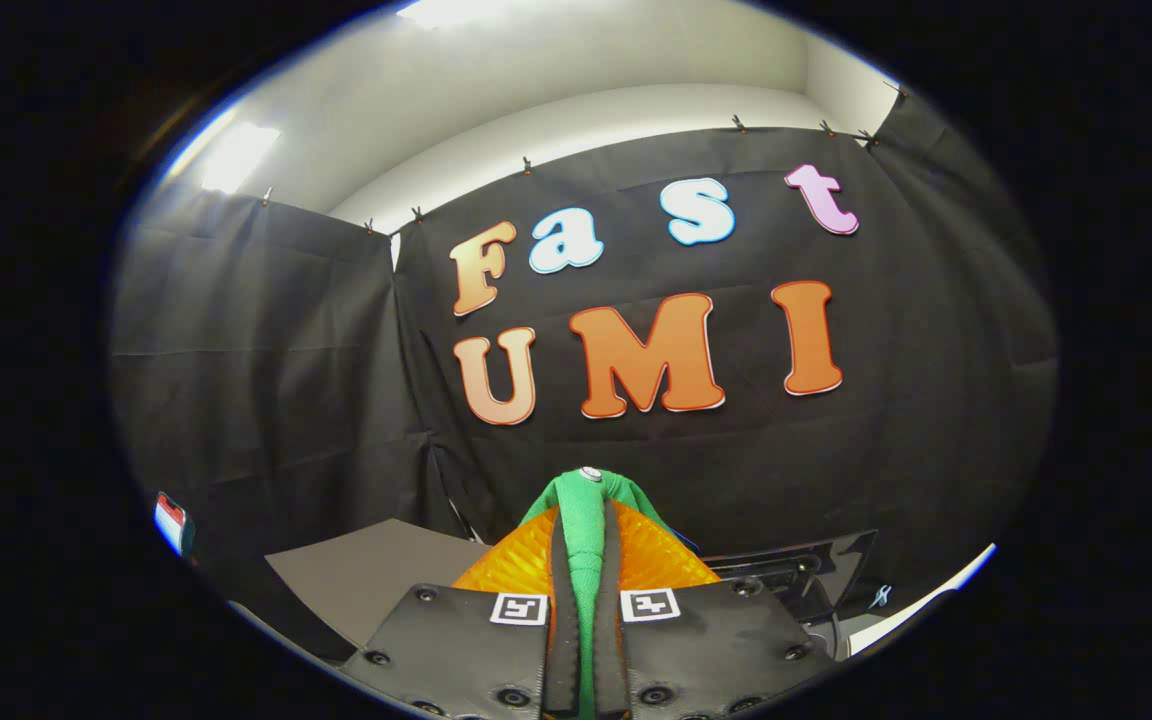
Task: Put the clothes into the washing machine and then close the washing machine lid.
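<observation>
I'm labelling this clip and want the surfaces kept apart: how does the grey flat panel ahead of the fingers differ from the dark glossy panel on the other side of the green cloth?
The grey panel is matte and plain; the dark panel is glossy with ridges. They lie on opposite sides of the green cloth, which the gripper pinches between its fingers. Both lie low, before the booth wall.

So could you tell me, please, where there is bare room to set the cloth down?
The gripper is shut on the green cloth. A bare grey surface lies just beside the fingers, below the wall. The other side is crowded by dark machine parts.
</observation>
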